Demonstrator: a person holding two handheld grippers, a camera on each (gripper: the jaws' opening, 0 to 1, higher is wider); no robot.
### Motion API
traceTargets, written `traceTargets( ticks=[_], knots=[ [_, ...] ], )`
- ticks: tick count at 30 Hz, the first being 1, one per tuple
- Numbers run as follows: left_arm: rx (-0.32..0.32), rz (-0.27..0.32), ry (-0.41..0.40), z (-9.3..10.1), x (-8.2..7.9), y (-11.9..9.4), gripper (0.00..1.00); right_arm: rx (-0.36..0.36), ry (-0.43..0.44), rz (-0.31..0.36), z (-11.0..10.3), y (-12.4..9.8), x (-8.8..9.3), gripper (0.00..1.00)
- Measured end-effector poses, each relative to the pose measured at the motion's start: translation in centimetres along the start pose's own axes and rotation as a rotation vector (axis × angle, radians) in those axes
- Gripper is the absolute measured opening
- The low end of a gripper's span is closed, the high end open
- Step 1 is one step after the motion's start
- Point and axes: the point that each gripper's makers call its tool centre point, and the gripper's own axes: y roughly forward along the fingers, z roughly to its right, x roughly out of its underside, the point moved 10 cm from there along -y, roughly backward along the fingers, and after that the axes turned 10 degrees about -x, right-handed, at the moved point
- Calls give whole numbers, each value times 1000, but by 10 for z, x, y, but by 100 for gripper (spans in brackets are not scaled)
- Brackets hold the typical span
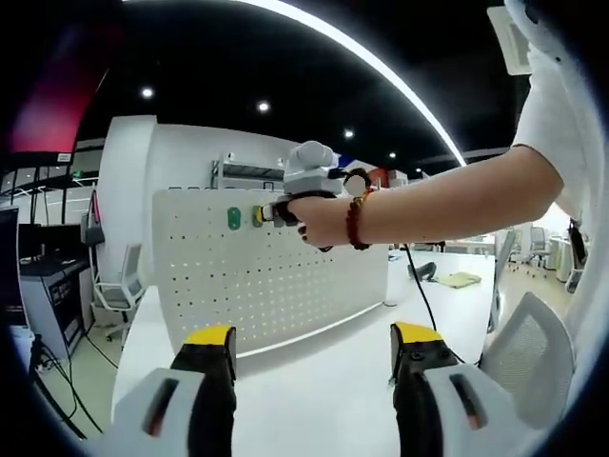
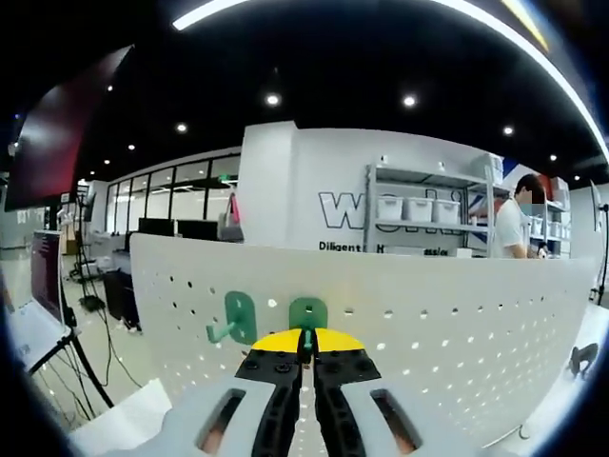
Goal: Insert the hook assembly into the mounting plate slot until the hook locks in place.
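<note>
Right tool (image 2: pixel 306 350): pinching green hook (image 2: pixel 307 314) at pegboard (image 2: pixel 457 314)
Left tool (image 1: pixel 312 345): spread, idle
Risk: hook tilts — misses slot, never locks

An open-plan office that doubles as a lab is being shown. Ahead of both tools, a white perforated panel (image 2: pixel 409 314) is being stood upright on a white table (image 1: pixel 314 390). Beyond the panel, metal shelving (image 2: pixel 419 214) is being used for white storage bins, beside a white wall with lettering (image 2: pixel 352 209). Left of the tools, monitors (image 2: pixel 176 227) on desks and a wheeled office chair (image 1: pixel 119 286) are being seen. Above, a black ceiling is being lit by recessed spotlights (image 2: pixel 273 99) and a curved light strip (image 1: pixel 381 67).
</note>
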Motion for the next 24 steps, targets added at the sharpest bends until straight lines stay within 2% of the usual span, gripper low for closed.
traceTargets(
  ticks=[8, 13, 21, 24],
  knots=[
    [-4, 3, -2, 0, -1, 0, 67, -24, -7, -2, 0, 1, -8, 3],
    [-3, 5, -2, 1, -2, 0, 67, -59, -10, 7, -3, 4, -9, 8],
    [-1, 2, 1, 4, -5, -2, 67, -85, -22, 6, -8, -3, -12, 10],
    [6, 3, 7, 7, -7, -2, 67, -88, -22, 7, -9, -12, -13, 12]
  ],
)
